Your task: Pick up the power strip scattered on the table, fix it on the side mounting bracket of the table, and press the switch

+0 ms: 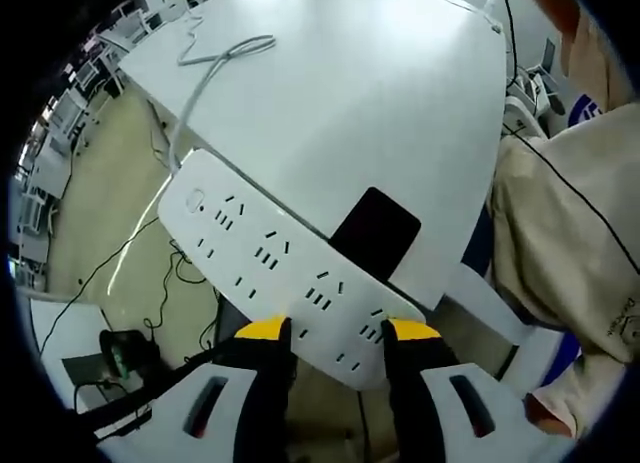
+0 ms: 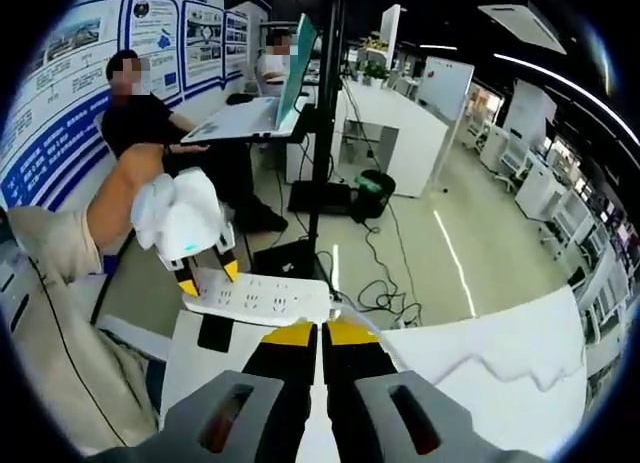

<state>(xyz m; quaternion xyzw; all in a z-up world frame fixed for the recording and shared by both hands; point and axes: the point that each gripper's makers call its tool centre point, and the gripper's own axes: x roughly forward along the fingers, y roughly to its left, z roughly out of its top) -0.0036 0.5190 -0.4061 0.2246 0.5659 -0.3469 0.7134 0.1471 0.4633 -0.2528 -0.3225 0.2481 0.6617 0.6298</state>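
Note:
A white power strip [image 1: 270,258] lies slantwise across the table's edge, and my left gripper [image 1: 335,328] is shut on its near end with both yellow tips against its sides. A black bracket [image 1: 375,233] sits on the table edge just behind the strip. The strip's grey cable [image 1: 215,68] trails over the tabletop. In the right gripper view the power strip [image 2: 260,298] hangs under the left gripper [image 2: 205,271], above the black bracket [image 2: 213,333]. My right gripper [image 2: 320,331] is shut, its tips pressed together just short of the strip's cable end.
The white table [image 1: 380,93] runs away from the strip. A person in beige clothes [image 1: 570,223] stands close on the right. Cables and a black device [image 1: 120,353] lie on the floor below. A black stand [image 2: 325,113], a laptop and seated people are farther off.

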